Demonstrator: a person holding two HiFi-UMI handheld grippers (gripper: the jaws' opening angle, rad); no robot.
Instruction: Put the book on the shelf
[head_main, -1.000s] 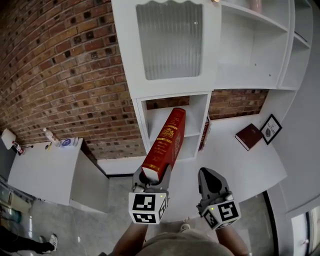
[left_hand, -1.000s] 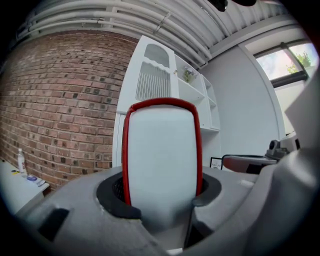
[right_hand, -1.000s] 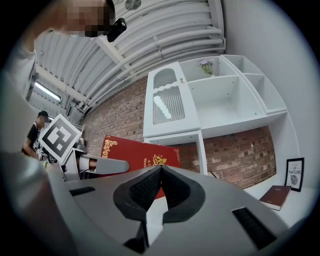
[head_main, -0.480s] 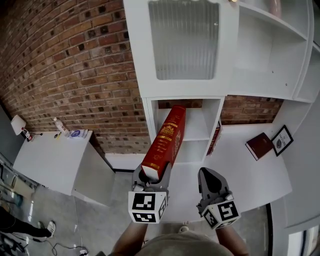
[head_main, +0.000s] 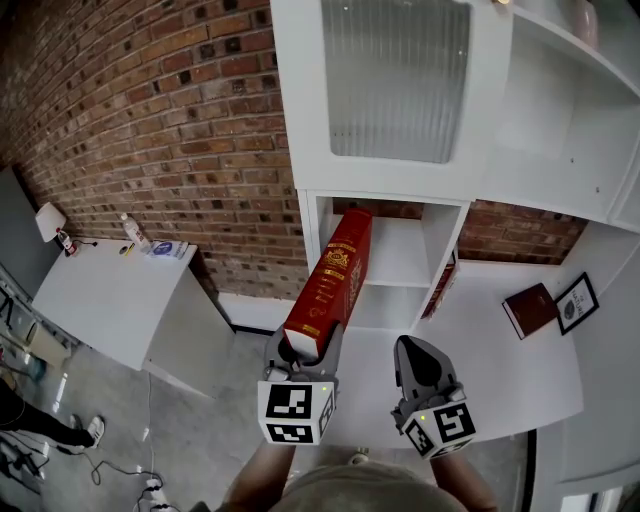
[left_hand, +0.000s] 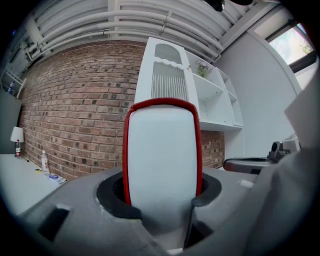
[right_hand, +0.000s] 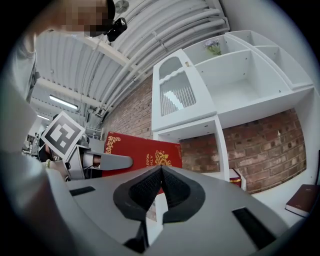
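"Two open cubbies in the white shelf (head_main: 309, 262) face you. Where's the book?"

"The red book (head_main: 328, 285) is held aloft before them, the left gripper (head_main: 303, 352) pinching its lower end. The right gripper (head_main: 416, 352) is pressed together, empty. I'd level the book and slide it in straight."

**Red and gold against white and brick**
The book (head_main: 328, 285) is deep red with gold ornament and lettering, its page edges white. The shelf (head_main: 292, 130) is plain white, its door panel (head_main: 398, 80) ribbed and frosted. The wall (head_main: 150, 130) is red-brown brick with pale mortar. The left gripper (head_main: 303, 347) and right gripper (head_main: 413, 348) are grey, with black-and-white square markers.
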